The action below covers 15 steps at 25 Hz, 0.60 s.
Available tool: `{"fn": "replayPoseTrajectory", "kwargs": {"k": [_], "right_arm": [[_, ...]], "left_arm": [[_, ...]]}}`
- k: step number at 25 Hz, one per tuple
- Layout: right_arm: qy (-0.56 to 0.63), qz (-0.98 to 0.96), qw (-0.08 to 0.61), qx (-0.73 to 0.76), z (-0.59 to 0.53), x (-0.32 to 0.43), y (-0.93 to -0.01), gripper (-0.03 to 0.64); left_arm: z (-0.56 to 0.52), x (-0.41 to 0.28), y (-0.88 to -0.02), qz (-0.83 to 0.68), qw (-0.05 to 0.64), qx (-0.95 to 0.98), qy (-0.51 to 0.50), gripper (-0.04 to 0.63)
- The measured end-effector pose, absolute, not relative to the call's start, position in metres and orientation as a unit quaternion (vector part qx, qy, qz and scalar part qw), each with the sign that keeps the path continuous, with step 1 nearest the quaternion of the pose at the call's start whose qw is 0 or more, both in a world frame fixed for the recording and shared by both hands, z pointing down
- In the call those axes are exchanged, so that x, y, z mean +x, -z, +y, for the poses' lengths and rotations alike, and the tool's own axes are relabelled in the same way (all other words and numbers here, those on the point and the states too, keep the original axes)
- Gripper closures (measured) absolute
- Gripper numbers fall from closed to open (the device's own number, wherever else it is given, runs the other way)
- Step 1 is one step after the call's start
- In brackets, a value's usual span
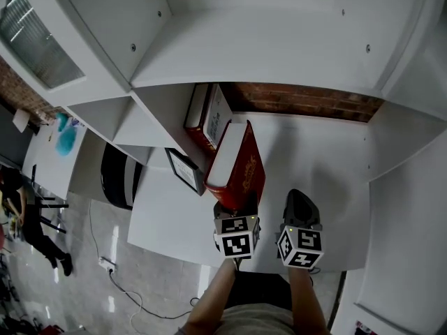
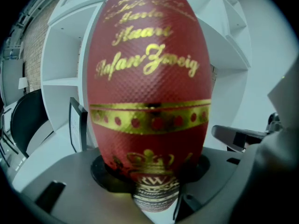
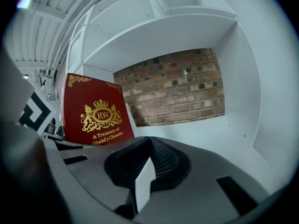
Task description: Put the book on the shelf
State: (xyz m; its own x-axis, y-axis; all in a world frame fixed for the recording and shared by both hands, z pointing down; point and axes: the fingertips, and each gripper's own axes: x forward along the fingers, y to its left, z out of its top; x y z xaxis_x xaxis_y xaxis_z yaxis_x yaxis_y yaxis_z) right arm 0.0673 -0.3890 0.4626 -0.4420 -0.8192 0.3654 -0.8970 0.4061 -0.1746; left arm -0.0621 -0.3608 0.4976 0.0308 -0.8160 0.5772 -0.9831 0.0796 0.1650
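Observation:
A red book [image 1: 237,162] with gold print stands upright on the white shelf board [image 1: 321,166], its white page edges on top. My left gripper [image 1: 236,202] is shut on its near end. In the left gripper view the gilded spine [image 2: 149,92] fills the picture between the jaws of the left gripper [image 2: 152,174]. My right gripper [image 1: 302,204] hovers just to the right of the book with nothing in it, and its jaws are shut. The right gripper view shows the book's cover [image 3: 93,111] to the left of the right gripper [image 3: 150,147].
A second red book [image 1: 208,115] leans against the compartment's left wall. A dark picture frame [image 1: 185,171] stands left of the held book. A brick wall [image 1: 307,100] closes the back. Bare board lies to the right. A black chair [image 1: 119,176] is below left.

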Motion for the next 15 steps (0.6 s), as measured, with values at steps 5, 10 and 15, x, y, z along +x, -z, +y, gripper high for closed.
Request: {"fn": "replayPoseTrajectory", "kwargs": {"k": [5,10,15], "right_arm": [[-0.177,-0.827,0.116,0.52,-0.401,0.061,-0.469,0.601],[-0.178,-0.827,0.126,0.519,-0.408,0.054,-0.476,0.6],[-0.18,-0.825,0.133,0.518,-0.413,0.05,-0.483,0.601]], "left_arm": [[-0.379,-0.069,-0.505,-0.677,0.273,0.666,-0.154,0.348],[-0.392,-0.077,-0.512,-0.681,0.26,0.667,-0.154,0.348],[-0.402,-0.081,-0.524,-0.683,0.264,0.664,-0.151,0.348]]}}
